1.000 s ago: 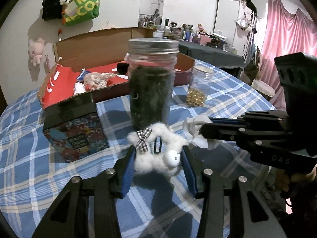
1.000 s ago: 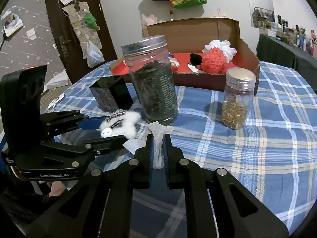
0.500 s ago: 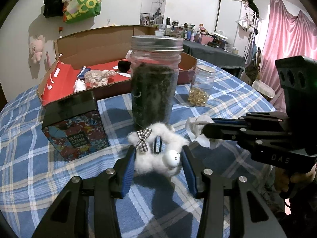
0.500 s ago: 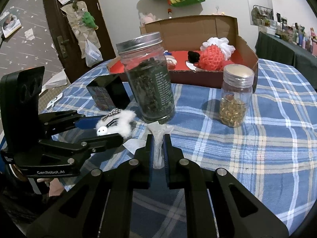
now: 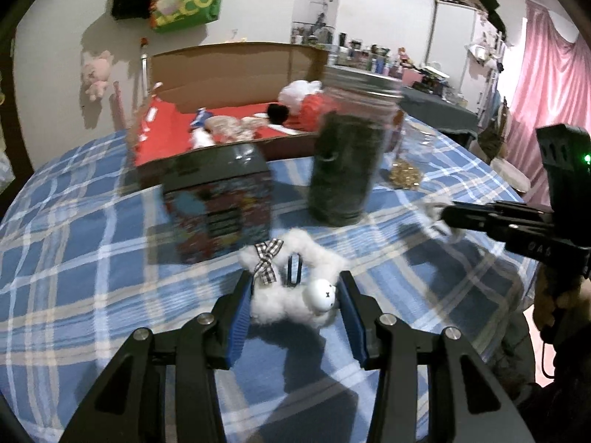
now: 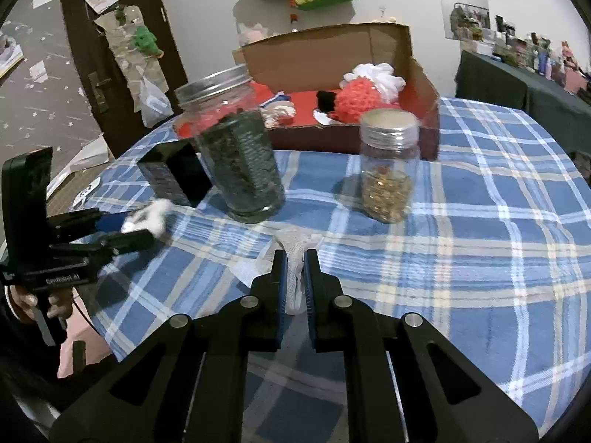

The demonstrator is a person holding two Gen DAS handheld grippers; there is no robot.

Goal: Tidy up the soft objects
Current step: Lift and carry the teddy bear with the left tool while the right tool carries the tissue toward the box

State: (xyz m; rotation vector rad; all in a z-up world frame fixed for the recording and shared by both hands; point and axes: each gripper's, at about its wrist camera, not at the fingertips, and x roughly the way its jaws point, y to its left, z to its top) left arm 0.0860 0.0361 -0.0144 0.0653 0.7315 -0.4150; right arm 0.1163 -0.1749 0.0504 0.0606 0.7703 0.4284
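Observation:
A white fluffy plush toy with a checked bow sits between the blue pads of my left gripper, which is shut on it just over the checked tablecloth. The right wrist view shows the same toy in that gripper at the left. My right gripper is shut on a white mesh cloth, whose loose end bunches in front of the fingertips. From the left wrist view this right gripper reaches in from the right with the cloth. An open cardboard box with a red lining stands at the back.
A tall jar of dark contents and a small jar of golden bits stand before the box. A dark printed tin is just ahead of the plush. A red mesh ball, a white pouf and other soft items lie in the box.
My left gripper has swung left with the plush: the tin now lies ahead of it, the tall jar off to the right. The right gripper has stayed put on the cloth.

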